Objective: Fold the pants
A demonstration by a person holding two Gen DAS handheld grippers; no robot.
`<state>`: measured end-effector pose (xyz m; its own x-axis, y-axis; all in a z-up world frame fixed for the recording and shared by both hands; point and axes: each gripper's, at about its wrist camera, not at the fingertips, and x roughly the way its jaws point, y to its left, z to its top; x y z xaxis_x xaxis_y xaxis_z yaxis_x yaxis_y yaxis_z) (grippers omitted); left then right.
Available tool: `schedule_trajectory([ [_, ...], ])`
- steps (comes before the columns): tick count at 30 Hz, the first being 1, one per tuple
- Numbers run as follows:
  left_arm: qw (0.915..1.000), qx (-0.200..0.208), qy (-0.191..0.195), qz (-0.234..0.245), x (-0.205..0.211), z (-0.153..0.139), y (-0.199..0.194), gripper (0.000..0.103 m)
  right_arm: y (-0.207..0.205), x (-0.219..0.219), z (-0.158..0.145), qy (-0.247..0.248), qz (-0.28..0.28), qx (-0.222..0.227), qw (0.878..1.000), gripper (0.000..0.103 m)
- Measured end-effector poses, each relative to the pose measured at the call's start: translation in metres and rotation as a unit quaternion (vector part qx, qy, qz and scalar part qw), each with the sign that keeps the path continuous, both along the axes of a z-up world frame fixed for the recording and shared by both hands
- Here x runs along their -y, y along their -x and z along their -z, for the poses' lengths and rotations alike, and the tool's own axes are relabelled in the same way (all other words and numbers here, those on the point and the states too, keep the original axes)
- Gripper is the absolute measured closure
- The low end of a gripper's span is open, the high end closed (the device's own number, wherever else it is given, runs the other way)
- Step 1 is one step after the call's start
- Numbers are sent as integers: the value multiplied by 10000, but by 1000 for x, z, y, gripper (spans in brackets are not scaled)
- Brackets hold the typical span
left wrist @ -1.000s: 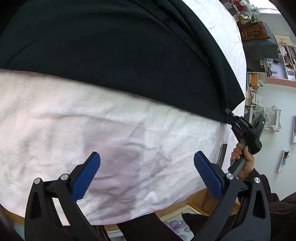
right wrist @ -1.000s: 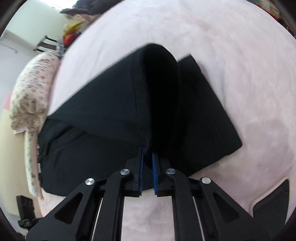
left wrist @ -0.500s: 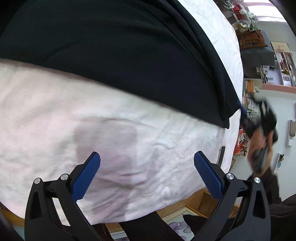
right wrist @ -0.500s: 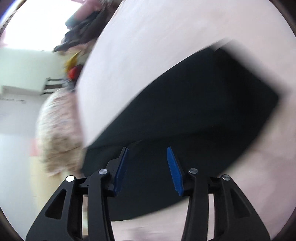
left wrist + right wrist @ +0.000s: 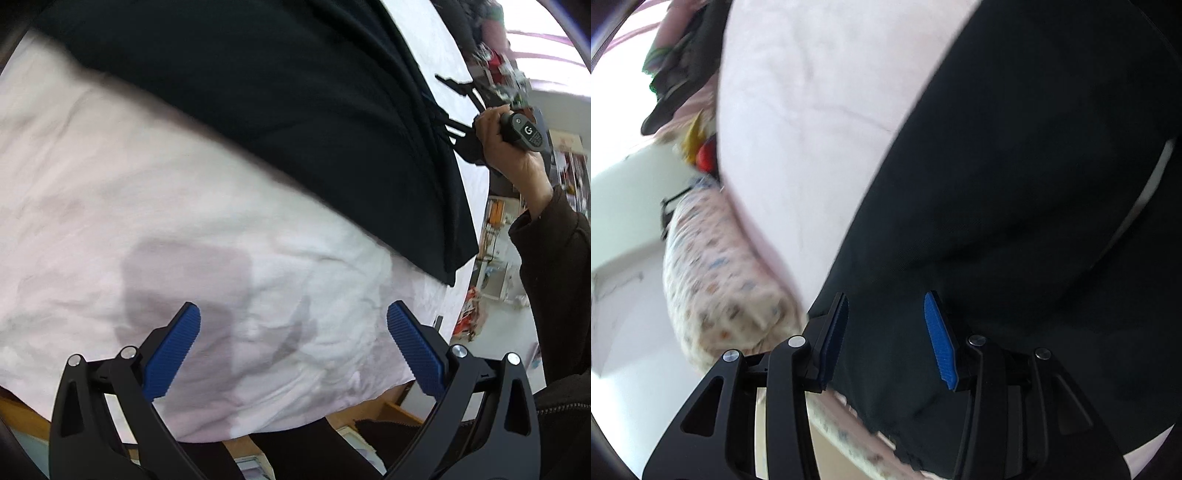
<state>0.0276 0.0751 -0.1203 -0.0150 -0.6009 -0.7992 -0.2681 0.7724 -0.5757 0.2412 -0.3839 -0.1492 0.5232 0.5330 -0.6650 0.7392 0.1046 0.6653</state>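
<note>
Black pants [image 5: 295,122] spread flat on the bed [image 5: 147,221], covering the far part of its pale pink sheet in the left wrist view. Folded edge of the pants running slantwise across the sheet, one corner reaching almost to the bed's right-hand border. Bare, creased sheet on the near side of the pants, with soft shadows on it.

Left claw [image 5: 293,343] poised above that bare sheet, on the near side of the pants and well apart from them. Blue pads [image 5: 173,350] spread wide, nothing between them, touching nothing.

Right claw [image 5: 884,332] just above the pants [image 5: 1015,184], near the end of the garment closest to the bed's edge. Pads standing apart, roughly midway in their travel, only the flat cloth seen beyond the gap. Not clamped on the fabric; contact with it cannot be told. In the left wrist view, same right claw [image 5: 448,107] seen over the far right part of the pants, gripped by a hand [image 5: 506,147] in a dark sleeve [image 5: 550,266].

Rolled floral bedding [image 5: 716,273] lying along the bed's border, beside the pants' end in the right wrist view. Dark heap of clothes [image 5: 679,74] at the bed's far corner, blurred. Cluttered shelves [image 5: 506,85] past the bed's right-hand border, too blurred to read.
</note>
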Motion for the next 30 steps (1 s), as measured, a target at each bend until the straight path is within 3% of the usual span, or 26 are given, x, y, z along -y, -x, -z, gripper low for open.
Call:
schedule_trajectory([
  [3,9999,-33,-12,-99,-15,3,-2,2,-2,2,5,286,131,-220,9993,57],
  [6,9997,-36,-37,-219,-26,2,-6,2,-3,4,3,575,372,-107,9976,66],
  [7,9996,-26,-41,-263,-28,2,-7,2,-5,6,0,725,333,-29,9968,71],
  [8,9995,-16,-40,-301,-30,1,-7,2,-7,7,-1,812,286,45,9963,89],
  [9,9994,-5,-28,-340,-32,0,-9,2,-9,7,-4,863,242,126,9959,98],
  [13,9984,97,117,-538,-41,-3,-21,2,-3,14,-28,822,99,928,9922,98],
  [18,9918,542,598,-994,-52,-20,-59,2,30,19,-62,524,-527,1677,9830,99],
  [24,9859,1097,475,-1169,-57,-49,-131,2,81,3,-75,395,-1284,1875,9730,99],
  [30,9805,1365,366,-1367,-64,-66,-235,2,113,-9,-60,237,-1347,1796,9742,99],
])
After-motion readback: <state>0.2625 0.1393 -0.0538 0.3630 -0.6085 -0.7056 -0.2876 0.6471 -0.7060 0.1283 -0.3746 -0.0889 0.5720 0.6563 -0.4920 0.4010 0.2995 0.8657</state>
